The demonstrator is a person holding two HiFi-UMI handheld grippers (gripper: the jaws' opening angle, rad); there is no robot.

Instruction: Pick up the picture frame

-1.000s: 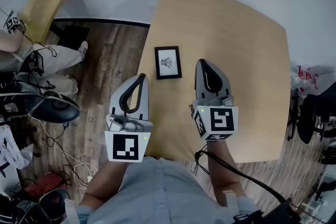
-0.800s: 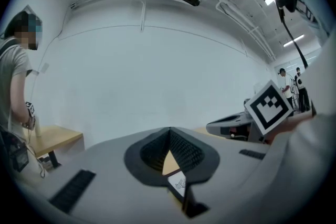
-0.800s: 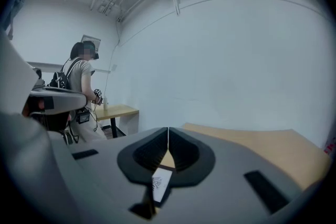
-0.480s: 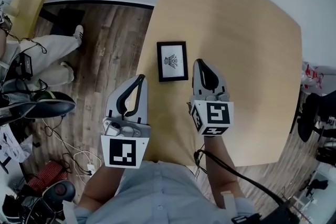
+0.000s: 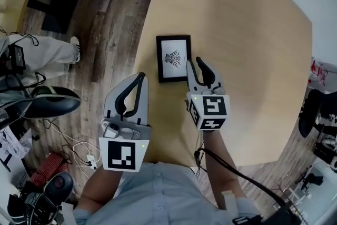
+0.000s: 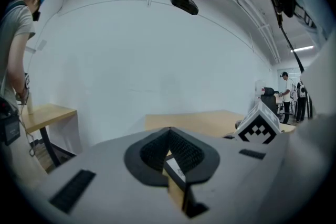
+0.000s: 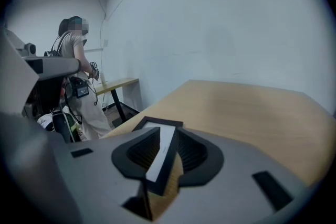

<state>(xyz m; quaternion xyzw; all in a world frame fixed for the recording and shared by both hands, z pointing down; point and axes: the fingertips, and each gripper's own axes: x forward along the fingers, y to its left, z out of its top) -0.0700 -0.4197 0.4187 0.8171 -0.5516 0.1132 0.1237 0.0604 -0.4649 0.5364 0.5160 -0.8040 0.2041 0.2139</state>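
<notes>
Black-edged and probably light, the picture frame (image 5: 173,58) lies flat; pinch its stiff right rim, between the opening jaws of your right gripper (image 5: 196,67). Your left gripper (image 5: 140,79) is closed, empty.

Light wood table (image 5: 247,34), rounded corners, on a grey-brown plank floor (image 5: 105,23). Cable tangle (image 5: 68,153) on the floor, left side. Person (image 7: 73,55) in pale trousers stands beside a second desk (image 7: 118,83). Dark chair (image 5: 316,113) far right.
</notes>
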